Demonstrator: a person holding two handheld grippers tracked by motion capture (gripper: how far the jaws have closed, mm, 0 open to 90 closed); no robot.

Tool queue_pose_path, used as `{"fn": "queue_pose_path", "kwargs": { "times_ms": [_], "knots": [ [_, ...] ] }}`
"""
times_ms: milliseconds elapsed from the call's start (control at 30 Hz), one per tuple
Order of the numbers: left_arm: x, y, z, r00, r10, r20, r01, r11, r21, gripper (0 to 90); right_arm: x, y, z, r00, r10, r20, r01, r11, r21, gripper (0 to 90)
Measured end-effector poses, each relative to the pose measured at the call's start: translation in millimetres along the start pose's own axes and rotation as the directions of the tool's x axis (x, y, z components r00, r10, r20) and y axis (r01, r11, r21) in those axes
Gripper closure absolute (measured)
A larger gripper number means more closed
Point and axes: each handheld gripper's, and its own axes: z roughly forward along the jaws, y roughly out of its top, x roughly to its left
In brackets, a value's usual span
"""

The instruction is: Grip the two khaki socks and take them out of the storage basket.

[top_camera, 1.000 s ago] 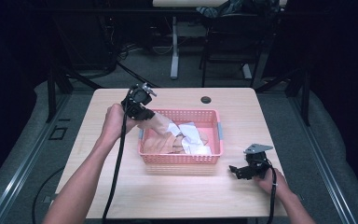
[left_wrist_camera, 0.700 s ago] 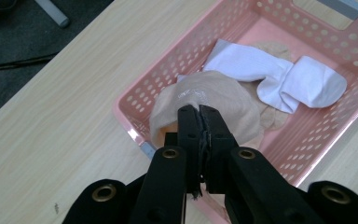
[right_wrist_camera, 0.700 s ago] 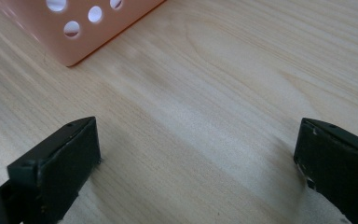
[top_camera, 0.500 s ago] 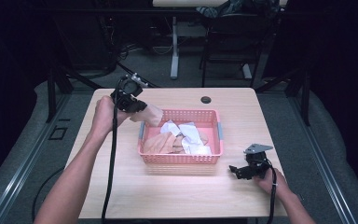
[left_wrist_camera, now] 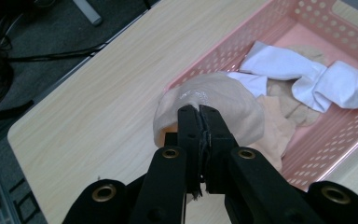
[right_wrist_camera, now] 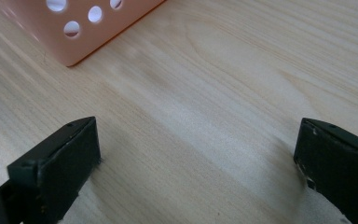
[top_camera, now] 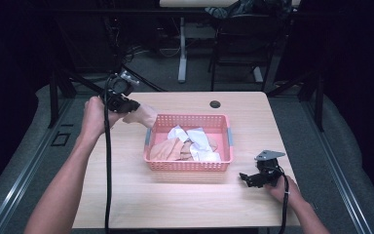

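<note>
A pink perforated basket [top_camera: 189, 166] stands mid-table and holds beige and white socks [top_camera: 195, 141]. My left gripper [top_camera: 132, 108] hangs above the table just past the basket's far left corner, shut on a beige sock [top_camera: 143, 115] that dangles from it. In the left gripper view the jaws of the left gripper [left_wrist_camera: 199, 116] pinch that beige sock [left_wrist_camera: 223, 100] over the basket's rim [left_wrist_camera: 242, 44]. My right gripper [top_camera: 246, 177] rests on the table by the basket's near right corner, open, with bare wood between its jaws [right_wrist_camera: 196, 154].
A small black disc [top_camera: 215, 104] lies near the table's far edge. A corner of the basket [right_wrist_camera: 88, 32] shows close ahead of the right gripper. Table legs, chairs and cables stand on the dark floor beyond the table.
My left gripper has lifted the beige sock out of the basket and carried it left and away, past the basket's far left corner. The right gripper has stayed still.
</note>
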Motion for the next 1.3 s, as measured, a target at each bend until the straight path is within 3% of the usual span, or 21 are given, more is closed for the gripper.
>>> {"fn": "queue_pose_path", "kwargs": {
  "times_ms": [300, 500, 667, 767, 1167, 1300],
  "knots": [
    [21.7, -23.2, -5.0, 0.9983, -0.058, 0.005, 0.058, 0.9983, 0.006, 87.6, 0.0, 0.1, -0.2, 1.0, -0.001, 0.001, 0.001, 1.0, 0.002, 0.0],
    [40.1, -45.9, -7.3, 0.9939, -0.108, -0.021, 0.109, 0.9935, 0.032, 87.6, 0.3, 0.0, 0.2, 1.0, 0.004, -0.001, -0.004, 1.0, -0.003, 0.0],
    [48.9, -58.1, -5.9, 0.9911, -0.127, -0.041, 0.129, 0.9899, 0.06, 87.6, 0.2, 0.0, 0.1, 1.0, 0.003, -0.002, -0.003, 1.0, -0.002, 0.0],
    [56.8, -70.7, -1.3, 0.9867, -0.154, -0.053, 0.158, 0.9843, 0.08, 87.6, 0.2, 0.0, 0.1, 1.0, 0.003, -0.002, -0.003, 1.0, -0.002, 0.0],
    [73.5, -96.6, 25.2, 0.973, -0.225, -0.05, 0.23, 0.9637, 0.136, 87.6, 0.2, 0.0, 0.1, 1.0, 0.003, -0.002, -0.003, 1.0, -0.003, 0.0],
    [78.0, -107.1, 39.2, 0.9591, -0.278, -0.055, 0.283, 0.9472, 0.151, 87.6, 0.2, 0.0, 0.1, 1.0, 0.003, -0.002, -0.003, 1.0, -0.002, 0.0]
  ]
}}
